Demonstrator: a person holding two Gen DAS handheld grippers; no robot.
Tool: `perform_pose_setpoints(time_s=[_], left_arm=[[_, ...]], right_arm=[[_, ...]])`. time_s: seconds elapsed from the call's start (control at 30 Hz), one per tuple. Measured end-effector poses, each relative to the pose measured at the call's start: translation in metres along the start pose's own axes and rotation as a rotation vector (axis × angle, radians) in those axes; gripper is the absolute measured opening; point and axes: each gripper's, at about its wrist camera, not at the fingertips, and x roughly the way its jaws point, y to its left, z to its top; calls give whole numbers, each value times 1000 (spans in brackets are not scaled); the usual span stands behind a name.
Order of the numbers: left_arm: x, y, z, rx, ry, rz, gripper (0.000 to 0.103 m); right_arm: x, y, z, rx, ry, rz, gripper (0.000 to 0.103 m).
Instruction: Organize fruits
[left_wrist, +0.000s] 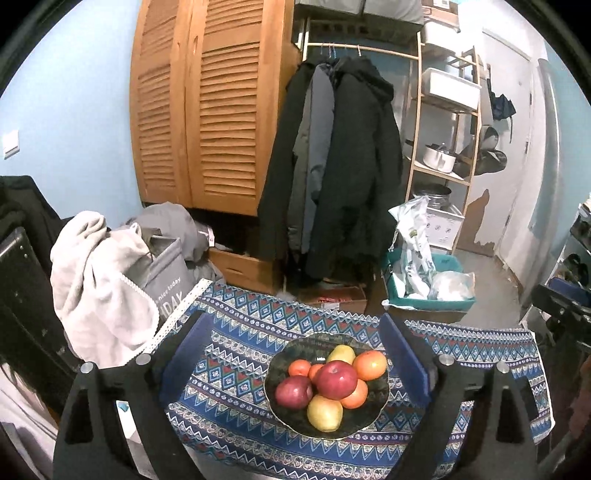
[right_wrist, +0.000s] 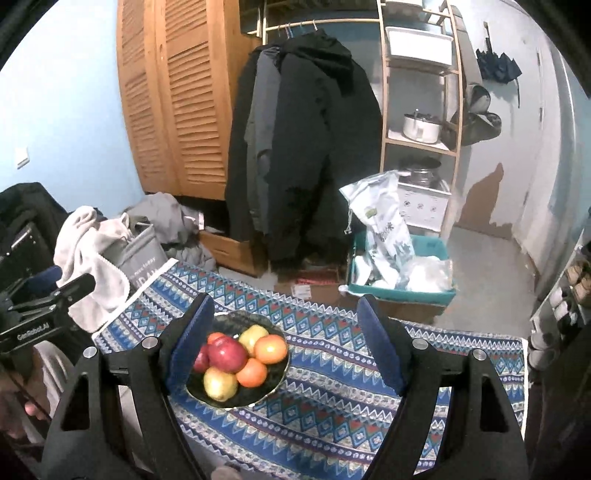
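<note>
Hiding one red apple: right gripper's finger.

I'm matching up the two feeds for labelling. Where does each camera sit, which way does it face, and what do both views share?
Left wrist: on the left gripper, looking forward and down at the fruit bowl framed between its open fingers; the other gripper's black body shows at the right edge.
Right wrist: on the right gripper, facing likewise; bowl sits by its left finger; the left gripper's body appears at left.
Shared: bowl, patterned cloth, wooden wardrobe, hanging coats.
</note>
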Motion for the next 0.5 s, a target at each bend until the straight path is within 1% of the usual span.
perform_pose_setpoints(time_s=[0.33,0.5], left_arm=[[-2,-11,-5,18,16,10,94],[-4,-14,-6,31,17,16,97]], right_arm=[[-5,-6,-3,16,4,6,79],[-4,-10,-5,29,10,5,79]])
